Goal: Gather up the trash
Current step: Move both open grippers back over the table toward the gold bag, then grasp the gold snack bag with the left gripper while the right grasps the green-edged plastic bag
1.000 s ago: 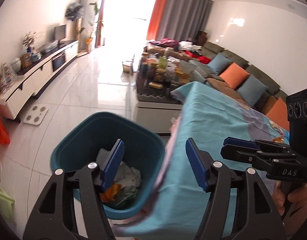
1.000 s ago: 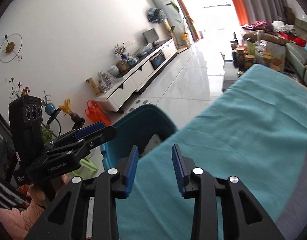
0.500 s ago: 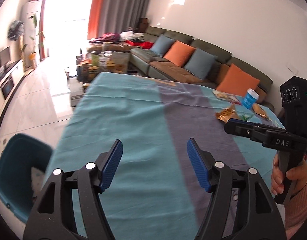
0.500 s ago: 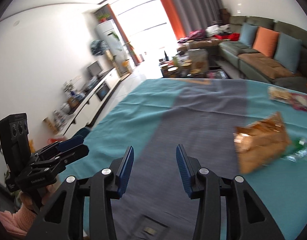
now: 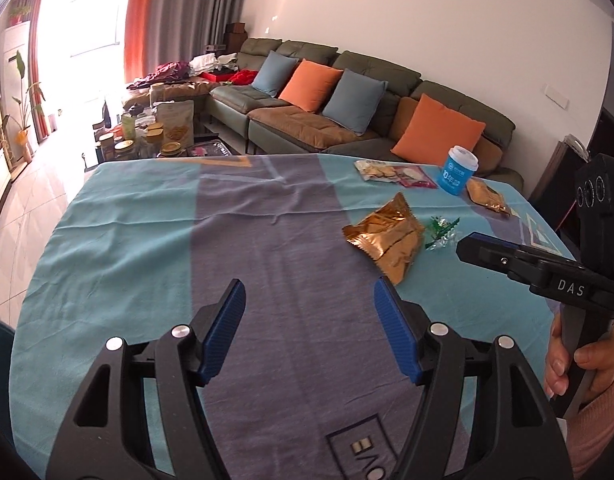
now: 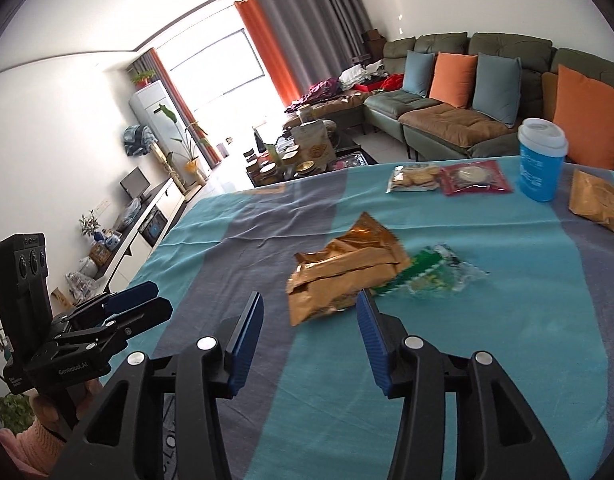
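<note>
The right gripper [image 6: 309, 322] hangs over the teal tablecloth [image 6: 507, 340], its jaws opening with nothing between them; a crumpled gold snack bag [image 6: 347, 272] lies just ahead of its fingertips, a green-and-clear wrapper [image 6: 435, 270] touching the bag's right side. The left gripper [image 5: 309, 316] is spread wide and empty, that bag ahead to its right.

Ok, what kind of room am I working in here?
Most likely a home living room: a long sectional sofa with orange and blue cushions, a cluttered coffee table, and a TV cabinet along the wall.
</note>
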`<state>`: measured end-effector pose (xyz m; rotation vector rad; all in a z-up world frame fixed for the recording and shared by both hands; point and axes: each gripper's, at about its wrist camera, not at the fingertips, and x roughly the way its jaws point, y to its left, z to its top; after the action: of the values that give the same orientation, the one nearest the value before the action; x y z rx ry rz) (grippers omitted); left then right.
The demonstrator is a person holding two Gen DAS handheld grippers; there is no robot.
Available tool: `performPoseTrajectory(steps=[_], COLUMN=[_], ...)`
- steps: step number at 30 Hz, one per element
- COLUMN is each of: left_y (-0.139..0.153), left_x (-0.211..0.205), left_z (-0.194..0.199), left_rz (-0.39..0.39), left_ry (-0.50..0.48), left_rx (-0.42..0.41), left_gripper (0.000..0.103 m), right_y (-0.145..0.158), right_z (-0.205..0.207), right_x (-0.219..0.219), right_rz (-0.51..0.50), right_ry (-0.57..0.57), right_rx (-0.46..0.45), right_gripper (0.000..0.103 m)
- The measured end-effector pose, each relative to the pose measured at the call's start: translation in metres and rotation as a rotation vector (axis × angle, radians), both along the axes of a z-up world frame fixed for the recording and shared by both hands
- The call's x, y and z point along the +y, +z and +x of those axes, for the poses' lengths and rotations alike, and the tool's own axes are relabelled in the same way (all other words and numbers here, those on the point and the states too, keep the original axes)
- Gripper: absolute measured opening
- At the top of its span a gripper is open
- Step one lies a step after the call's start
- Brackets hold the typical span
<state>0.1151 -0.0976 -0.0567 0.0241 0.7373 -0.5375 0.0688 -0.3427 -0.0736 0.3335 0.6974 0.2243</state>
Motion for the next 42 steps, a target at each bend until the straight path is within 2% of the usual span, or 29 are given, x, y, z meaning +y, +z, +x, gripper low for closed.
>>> performPoseTrajectory(steps=[17, 21, 29, 32, 34, 35, 36, 37, 38, 39, 40, 42], left_y=[-0.019, -0.026, -0.053, -0.055, -0.055, -0.056, -0.056, -0.058, -0.057, -0.057, -0.058, -0.058], left_x=[-0.059, -0.080, -0.108, -0.112, -0.114, -0.115, -0.117, -0.118, -0.119, -0.119, -0.119, -0.119], left_z=[0.027, 0.040, 0.068, 0.072, 0.075, 0.076, 0.077, 0.078, 0.078, 0.078, 0.078, 0.077], left_rz=[0.025, 0.023, 0.033, 0.029, 0.020, 0.018, 0.017, 0.019, 0.024, 0.024, 0.020, 0.015], left_ry=[-0.099, -0.128, -0.126, -0.130, -0.127, -0.127, -0.127, -0.125, -0.119, -0.120, -0.121, -0.118], left_rx=[0.073, 0.116, 0.229, 0.228, 0.231, 0.230, 0.234, 0.239, 0.231, 0.231, 0.236, 0.233], left_gripper=[0.066, 0.066, 0.065, 0.065, 0.061, 0.054, 0.047, 0.045, 0.040, 0.032, 0.034, 0.029], right_y=[-0.007, -0.010, -0.019, -0.022, -0.024, -0.024, -0.024, -0.025, -0.026, -0.026, -0.026, -0.026], right_z=[0.003, 0.012, 0.031, 0.035, 0.036, 0.037, 0.037, 0.037, 0.037, 0.037, 0.037, 0.037], right_x=[-0.057, -0.063, -0.066, -0.066, -0.067, -0.067, -0.066, -0.067, -0.067, -0.067, -0.067, -0.067], right_rz=[-0.023, -0.037, -0.056, -0.056, -0.054, -0.053, -0.049, -0.044, -0.038, -0.038, -0.040, -0.041], right_ry=[-0.126, -0.129, -0.120, -0.115, -0.114, -0.110, -0.107, -0.104, -0.098, -0.096, -0.096, -0.092], right_rx=[0.009, 0.026, 0.056, 0.064, 0.066, 0.068, 0.069, 0.070, 0.072, 0.071, 0.069, 0.067], right_gripper=[0.052, 0.052, 0.053, 0.052, 0.048, 0.044, 0.035, 0.028, 0.025, 0.024, 0.023, 0.019])
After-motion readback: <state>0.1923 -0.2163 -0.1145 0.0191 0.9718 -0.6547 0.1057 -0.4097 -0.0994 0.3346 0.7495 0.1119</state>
